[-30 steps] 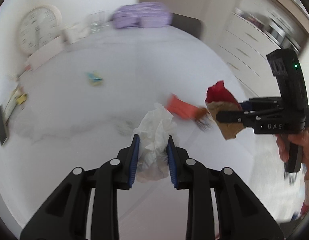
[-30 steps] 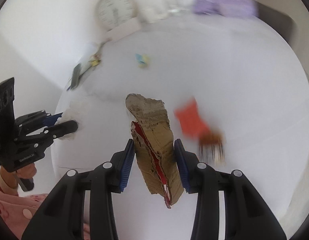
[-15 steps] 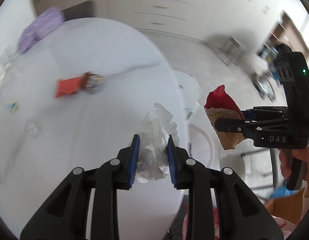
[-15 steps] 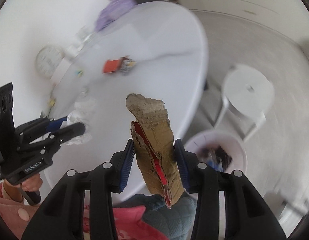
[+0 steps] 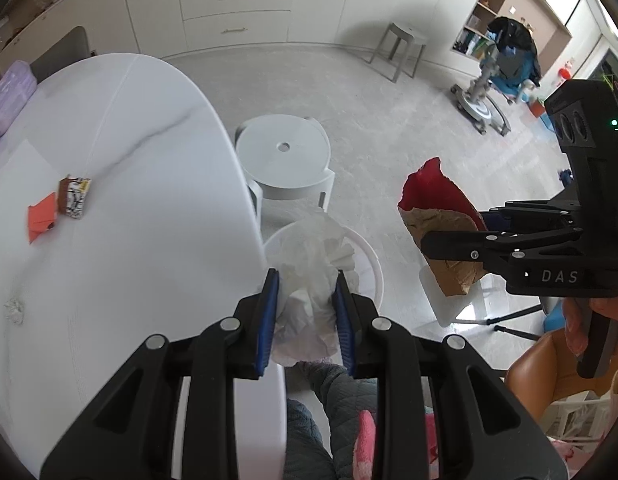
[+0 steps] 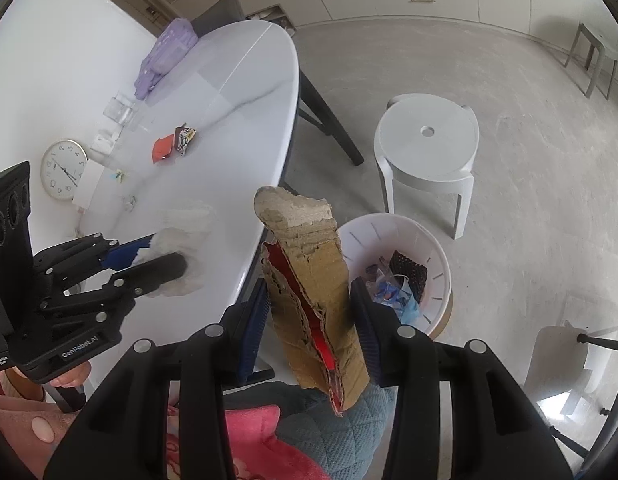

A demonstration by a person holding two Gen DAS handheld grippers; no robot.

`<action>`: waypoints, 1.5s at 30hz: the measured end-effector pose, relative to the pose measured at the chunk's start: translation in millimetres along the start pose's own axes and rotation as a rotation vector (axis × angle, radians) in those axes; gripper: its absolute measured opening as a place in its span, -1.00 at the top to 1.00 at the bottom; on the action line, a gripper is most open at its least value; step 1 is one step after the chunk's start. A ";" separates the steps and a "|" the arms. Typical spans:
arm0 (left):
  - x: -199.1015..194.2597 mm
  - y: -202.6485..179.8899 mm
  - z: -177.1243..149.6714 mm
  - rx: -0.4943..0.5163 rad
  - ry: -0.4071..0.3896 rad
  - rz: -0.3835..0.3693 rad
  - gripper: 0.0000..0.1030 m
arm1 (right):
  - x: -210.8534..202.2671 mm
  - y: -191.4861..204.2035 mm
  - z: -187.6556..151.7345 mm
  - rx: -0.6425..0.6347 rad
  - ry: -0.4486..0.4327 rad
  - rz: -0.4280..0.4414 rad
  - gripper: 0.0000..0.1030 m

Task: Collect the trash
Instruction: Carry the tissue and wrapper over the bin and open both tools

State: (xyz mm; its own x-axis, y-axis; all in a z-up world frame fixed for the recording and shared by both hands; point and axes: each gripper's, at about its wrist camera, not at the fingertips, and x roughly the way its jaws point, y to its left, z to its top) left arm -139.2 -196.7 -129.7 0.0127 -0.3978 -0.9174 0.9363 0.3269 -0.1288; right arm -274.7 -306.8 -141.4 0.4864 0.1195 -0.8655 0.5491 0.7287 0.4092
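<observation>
My left gripper [image 5: 305, 286] is shut on a crumpled white tissue [image 5: 309, 264], held past the table's edge over the white trash bin [image 5: 375, 268]. In the right wrist view the same gripper [image 6: 169, 258] and tissue [image 6: 185, 236] show at the left, in front of the table top. My right gripper [image 6: 309, 304] is shut on a torn piece of brown cardboard with a red inner face [image 6: 309, 264]. The bin [image 6: 439, 260] stands on the floor just behind and to its right, with several scraps inside. From the left wrist the right gripper [image 5: 429, 246] and cardboard [image 5: 437, 216] hang right of the bin.
A white oval table [image 6: 237, 112] still bears an orange wrapper [image 6: 163, 149], a patterned snack pack [image 6: 186, 137] and a small paper ball [image 5: 14, 310]. A white plastic stool [image 6: 429, 136] stands behind the bin. A person's lap in pink and grey-blue fabric lies below both grippers.
Both grippers swung off the table top to its edge and now hang by the floor bin. Each keeps its piece: tissue in the left, cardboard in the right.
</observation>
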 end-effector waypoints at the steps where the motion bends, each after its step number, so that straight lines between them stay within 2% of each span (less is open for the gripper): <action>1: 2.8 -3.8 0.8 0.002 0.008 -0.005 0.49 | -1.5 -2.4 -1.4 0.001 -0.001 -0.001 0.16; 6: 18.6 -16.0 6.8 0.025 0.034 0.002 0.49 | -7.2 -18.2 -2.9 0.014 -0.003 0.001 0.15; 10: 38.4 -23.4 11.8 0.011 0.079 -0.027 0.48 | -8.0 -31.3 -0.7 0.011 0.005 0.002 0.15; 12: 48.5 -25.3 14.2 -0.007 0.108 -0.044 0.29 | -7.9 -37.3 1.5 0.010 0.007 0.005 0.15; 14: 51.0 -25.5 15.0 -0.024 0.114 -0.055 -0.19 | -7.9 -41.9 3.5 0.009 0.010 0.006 0.15; 17: 47.2 -30.5 16.6 -0.014 0.099 -0.046 -0.48 | -6.9 -49.5 7.6 0.009 0.012 0.008 0.16; 20: 42.1 -32.5 17.7 0.012 0.094 -0.009 -0.69 | -4.3 -53.3 11.2 0.006 0.016 0.006 0.15; 24: 31.1 -29.6 18.5 0.008 0.068 0.013 -0.74 | 0.6 -50.6 12.7 -0.004 0.025 0.008 0.14; 34: 14.0 -21.9 20.0 -0.021 0.028 -0.014 -0.76 | 15.0 -39.7 10.1 -0.012 0.050 0.006 0.14; 41: -0.4 -16.9 16.5 -0.026 0.004 -0.013 -0.76 | 24.7 -33.9 7.5 -0.043 0.074 -0.041 0.10; 43: -5.3 -13.1 14.8 -0.038 -0.003 -0.005 -0.78 | 35.5 -26.8 6.1 -0.078 0.108 -0.066 -0.05; 45: -9.5 -6.2 13.3 -0.057 -0.014 0.000 -0.79 | 42.8 -21.7 4.4 -0.090 0.120 -0.097 -0.74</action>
State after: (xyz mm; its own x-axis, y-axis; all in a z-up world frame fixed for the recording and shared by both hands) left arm -140.5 -206.3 -115.1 0.0185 -0.4096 -0.9121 0.9149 0.3749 -0.1498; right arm -262.8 -320.4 -186.0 0.3465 0.1213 -0.9302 0.5242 0.7973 0.2992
